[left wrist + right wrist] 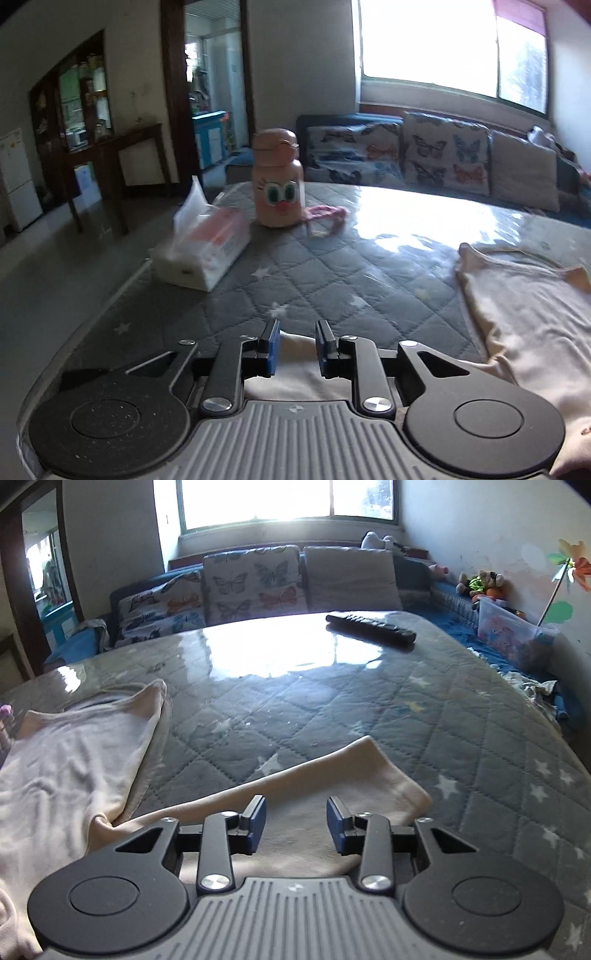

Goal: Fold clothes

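Note:
A cream long-sleeved garment [524, 306] lies spread on the grey quilted table [314, 273]. In the left wrist view its body fills the right side and one sleeve end runs under my left gripper [297, 330], which is open just above that cloth. In the right wrist view the garment's body [70, 760] lies at the left and the other sleeve [332, 782] stretches to the right. My right gripper [295, 806] is open over this sleeve, near its cuff. Neither gripper holds anything.
On the table's far left stand a tissue pack [203, 247], a pink cartoon bottle [277, 177] and a pink strap [325, 214]. A black remote [369, 629] lies at the far side. Butterfly cushions [255, 583] and a sofa line the back.

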Available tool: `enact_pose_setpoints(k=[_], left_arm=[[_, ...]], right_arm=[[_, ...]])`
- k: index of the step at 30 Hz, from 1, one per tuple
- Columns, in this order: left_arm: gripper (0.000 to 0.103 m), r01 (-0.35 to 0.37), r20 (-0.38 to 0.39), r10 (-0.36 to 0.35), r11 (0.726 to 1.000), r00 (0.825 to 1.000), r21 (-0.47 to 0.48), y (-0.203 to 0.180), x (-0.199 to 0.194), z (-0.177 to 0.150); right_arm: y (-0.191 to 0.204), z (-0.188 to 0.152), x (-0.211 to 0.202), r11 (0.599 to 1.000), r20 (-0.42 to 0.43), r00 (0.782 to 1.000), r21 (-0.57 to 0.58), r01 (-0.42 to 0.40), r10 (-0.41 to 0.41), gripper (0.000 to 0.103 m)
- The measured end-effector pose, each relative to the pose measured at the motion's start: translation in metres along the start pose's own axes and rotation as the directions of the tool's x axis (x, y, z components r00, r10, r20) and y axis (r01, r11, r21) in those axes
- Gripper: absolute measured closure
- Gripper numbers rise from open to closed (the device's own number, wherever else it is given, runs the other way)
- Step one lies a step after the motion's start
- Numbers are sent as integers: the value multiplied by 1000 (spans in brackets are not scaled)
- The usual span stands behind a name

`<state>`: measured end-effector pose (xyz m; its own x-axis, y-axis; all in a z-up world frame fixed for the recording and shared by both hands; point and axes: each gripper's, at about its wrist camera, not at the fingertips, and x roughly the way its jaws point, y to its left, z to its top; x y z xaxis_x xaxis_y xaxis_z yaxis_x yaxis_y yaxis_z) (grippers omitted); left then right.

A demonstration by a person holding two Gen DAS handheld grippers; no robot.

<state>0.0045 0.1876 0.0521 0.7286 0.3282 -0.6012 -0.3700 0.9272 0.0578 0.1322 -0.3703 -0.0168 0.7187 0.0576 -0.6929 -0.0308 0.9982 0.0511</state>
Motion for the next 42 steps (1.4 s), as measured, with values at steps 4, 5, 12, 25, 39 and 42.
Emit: enact_pose_setpoints(k=[4,5,12,25,39,42], left_arm=[[78,71,-66,-67,996,996,55,-17,15,-5],[78,73,-84,-68,996,994,60,-20,22,-7],[78,80,-160,-64,992,985,97,-27,59,-12],[69,72,-66,-60,978,996,198,-26,92,1],[45,69,-18,-66,971,998,229,-41,65,0],[42,117,6,-123,960,992,255,-58,42,-1]], right_arm=[[2,0,10,1000,-7,1000,-4,8,-8,63],[3,0,11,1000,-9,1000,-3,9,-9,63],[5,5,18,999,-9,1000,-26,28,-29,56],[13,24,47,998,29,999,-45,37,-35,50],[17,17,19,996,55,998,-91,15,-10,48],[24,11,3,993,41,999,-117,-26,31,47]])
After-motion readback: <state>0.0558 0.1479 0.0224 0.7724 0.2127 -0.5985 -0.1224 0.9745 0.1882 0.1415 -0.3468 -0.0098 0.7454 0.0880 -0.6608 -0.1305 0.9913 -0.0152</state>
